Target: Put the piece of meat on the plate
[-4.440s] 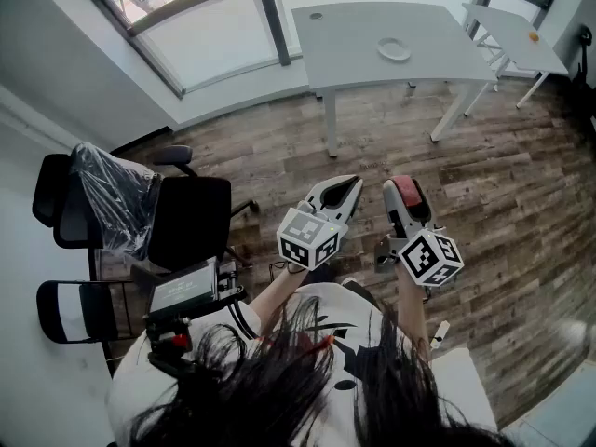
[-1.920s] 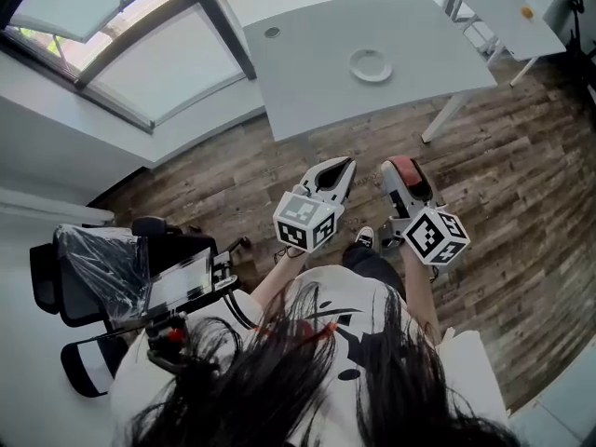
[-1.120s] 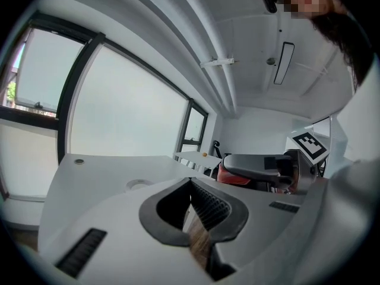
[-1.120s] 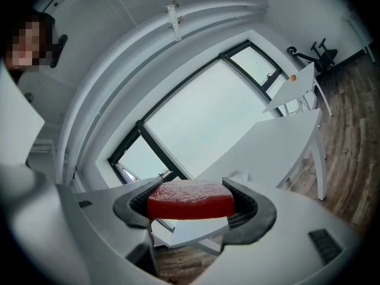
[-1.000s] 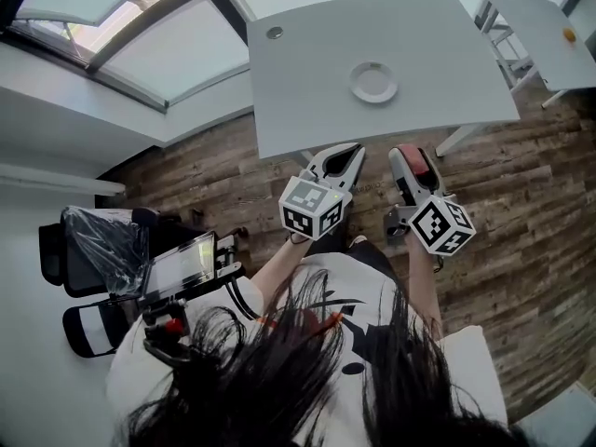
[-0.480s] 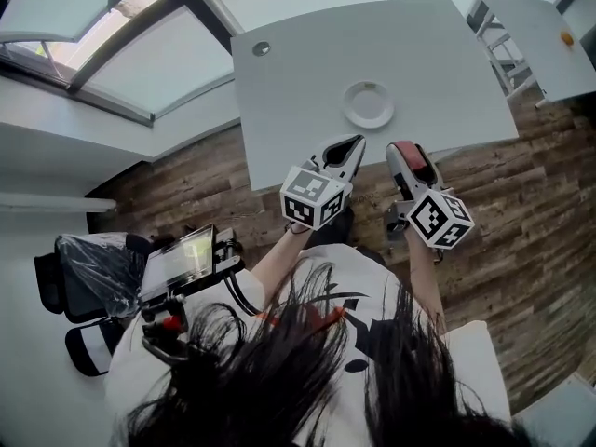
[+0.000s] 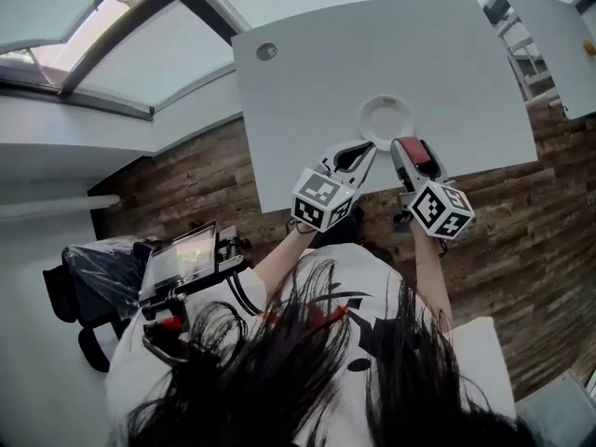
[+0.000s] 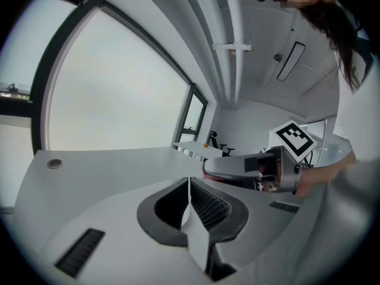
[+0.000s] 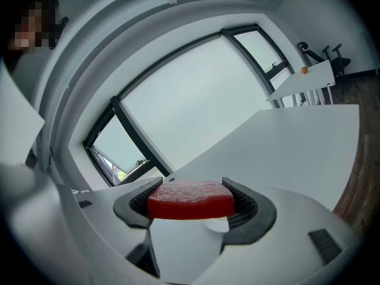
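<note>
Item 1. Piece of meat (image 9: 190, 199): a thick red slab with rounded corners, a pebbled top face and smooth sides. It is clamped flat between the 2 ribbed dark pads of the right gripper (image 7: 407, 147), which press on its 2 short ends. In the head view it shows as a red patch on that gripper, over the near edge of the table and just short of the plate's near rim. It is not on the plate.

Item 2. Plate (image 7: 386, 116): small, round, white and smooth, with a raised rim and a bare centre. It lies flat on the table near the near edge.

Item 3. Left gripper (image 8: 189, 187): grey matte shell with dark ridged pads. Its 2 jaws are pressed together with nothing between them. In the head view its tips reach the table's near edge, just beside the plate's left rim.

Item 4. Marker cubes (image 7: 322, 199): 1 on each gripper, white faces with black square patterns.

Item 5. Table (image 7: 354, 54): a pale grey, smooth matte slab with rounded corners and 1 round cable hole (image 7: 267, 51) near its far left corner.

Item 6. Floor (image 7: 521, 250): dark wood-grain planks.

Item 7. Window (image 9: 196, 114): large frosted panes in dark frames.
</note>
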### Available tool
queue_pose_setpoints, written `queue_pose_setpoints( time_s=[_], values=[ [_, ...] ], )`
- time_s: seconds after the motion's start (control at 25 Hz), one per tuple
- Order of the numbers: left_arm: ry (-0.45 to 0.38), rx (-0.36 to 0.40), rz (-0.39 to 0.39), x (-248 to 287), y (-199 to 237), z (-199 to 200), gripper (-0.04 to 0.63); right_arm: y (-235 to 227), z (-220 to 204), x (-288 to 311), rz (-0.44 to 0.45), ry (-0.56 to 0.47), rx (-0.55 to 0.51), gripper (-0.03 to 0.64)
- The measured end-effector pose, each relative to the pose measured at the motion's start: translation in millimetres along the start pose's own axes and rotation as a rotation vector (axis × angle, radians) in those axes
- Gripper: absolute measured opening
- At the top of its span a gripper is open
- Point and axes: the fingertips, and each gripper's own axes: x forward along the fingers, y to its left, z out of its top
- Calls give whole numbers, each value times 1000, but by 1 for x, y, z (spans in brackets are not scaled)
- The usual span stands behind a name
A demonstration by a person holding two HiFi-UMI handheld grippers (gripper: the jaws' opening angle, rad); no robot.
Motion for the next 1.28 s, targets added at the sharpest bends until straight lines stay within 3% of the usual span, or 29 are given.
queue_pose_setpoints(
  time_s=[0.32,0.52,0.6,0.8,1.28],
  values=[
    [64,-7,-35,9,15,-28,3,-40,-36,49,-85,119,-70,324],
    [15,67,-15,-37,-71,-40,3,-44,-64,-34,-78,100,-208,324],
    [9,79,-9,-47,-87,-42,3,-49,-74,-49,-99,122,-259,324],
    [10,73,1,-47,-84,-41,3,-56,-87,-47,-140,189,-393,324],
    [-1,76,-13,-41,-82,-37,3,-58,-105,-55,-181,250,-596,325]
  ],
)
